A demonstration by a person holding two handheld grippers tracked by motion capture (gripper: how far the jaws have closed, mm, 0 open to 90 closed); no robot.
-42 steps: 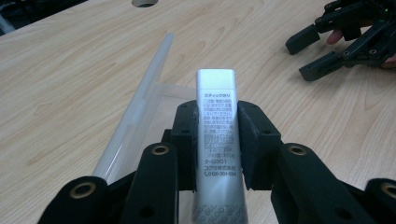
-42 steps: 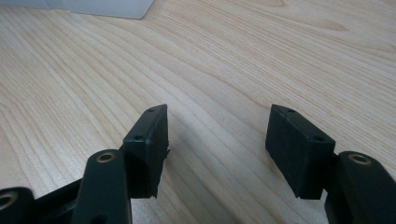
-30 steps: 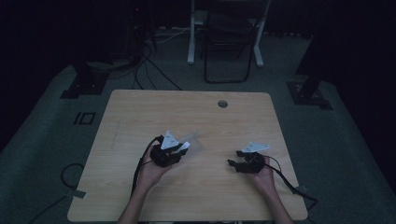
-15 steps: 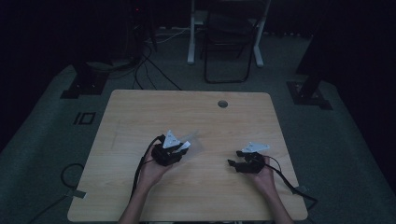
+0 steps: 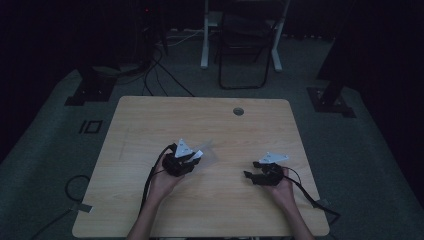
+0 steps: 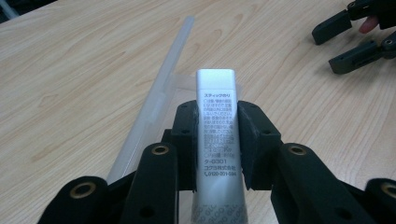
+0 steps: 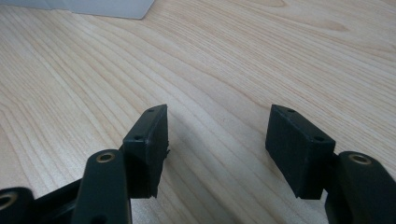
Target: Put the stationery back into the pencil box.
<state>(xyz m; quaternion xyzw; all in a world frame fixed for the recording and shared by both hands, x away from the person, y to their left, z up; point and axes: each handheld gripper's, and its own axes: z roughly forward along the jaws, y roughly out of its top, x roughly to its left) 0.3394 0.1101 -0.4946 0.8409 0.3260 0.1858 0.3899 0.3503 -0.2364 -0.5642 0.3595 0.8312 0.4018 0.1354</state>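
A wooden table [image 5: 150, 125] is seen from above; the left gripper [image 5: 192, 159] and the right gripper [image 5: 251, 172] are held well apart over it.

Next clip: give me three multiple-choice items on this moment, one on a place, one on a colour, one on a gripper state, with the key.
1. Where does the clear plastic case lie?
A. On the wooden table beside the held glue stick
B. On the floor by the chair
C. Between the right gripper's jaws

2. What colour is the glue stick body?
A. Red
B. Silver-white with dark print
C. Green

3. How do the right gripper jaws stand?
A. Shut on the glue stick
B. Shut on the case
C. Open with nothing between them

Key: 1 A, the left gripper view shows the case flat on the wood next to the stick. 2 B, the tube clamped in the left gripper is pale metallic with printed text. 3 C, the right gripper view shows bare wood between the spread pads.
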